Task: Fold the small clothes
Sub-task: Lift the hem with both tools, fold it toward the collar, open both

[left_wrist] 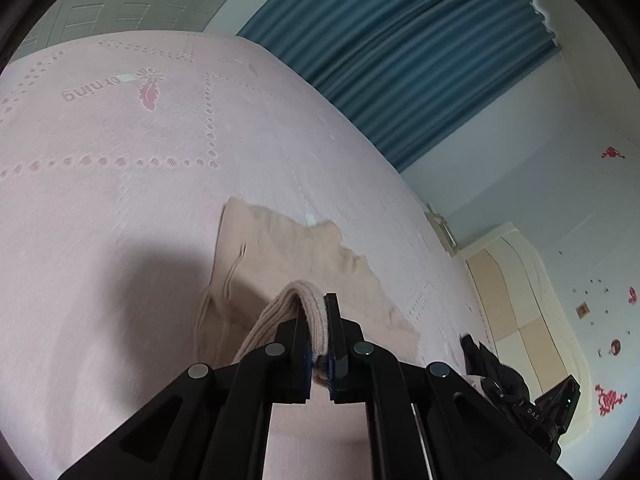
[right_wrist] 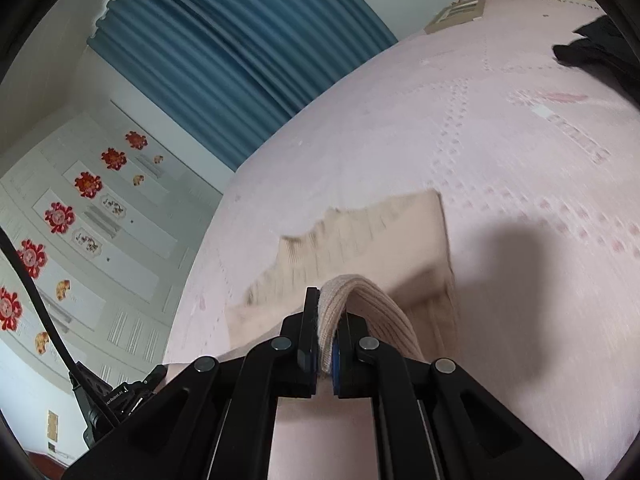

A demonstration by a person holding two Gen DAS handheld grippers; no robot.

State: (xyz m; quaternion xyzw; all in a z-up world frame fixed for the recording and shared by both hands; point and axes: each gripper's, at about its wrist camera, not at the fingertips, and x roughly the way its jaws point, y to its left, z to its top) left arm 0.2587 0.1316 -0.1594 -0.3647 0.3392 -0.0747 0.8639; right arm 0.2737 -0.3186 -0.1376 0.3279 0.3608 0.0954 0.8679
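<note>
Black linkage arms fill the lower part of both wrist views, and between them each claw is seen clamped on a fold of ribbed beige knit. In the left wrist view the left claw [left_wrist: 318, 344] is drawn narrow, its blue-faced pads pressed against a raised loop of the beige knitted garment [left_wrist: 280, 264], which is arched up over the fingertips. In the right wrist view the right claw [right_wrist: 326, 344] is closed in the same manner on another raised fold of the garment [right_wrist: 360, 240]. The rest of the garment is spread flat on the pink bedspread [left_wrist: 120, 220] ahead of both claws, and its far edge is seen ragged and blurred. The garment is placed toward the middle of the bed, well apart from the bed's far edge, where a blue pleated curtain [left_wrist: 420, 60] is hung behind it. A pink feather motif [left_wrist: 149, 94] and lettering are printed on the bedspread toward the far left corner in the left view. A dark piece of clothing [right_wrist: 596, 48] is laid on the bed near its far right corner in the right view. Shadows are cast on the bedspread beside the garment in both views. Cabinet doors with red flower stickers [right_wrist: 86, 184] are seen past the bed's left side in the right view.
</note>
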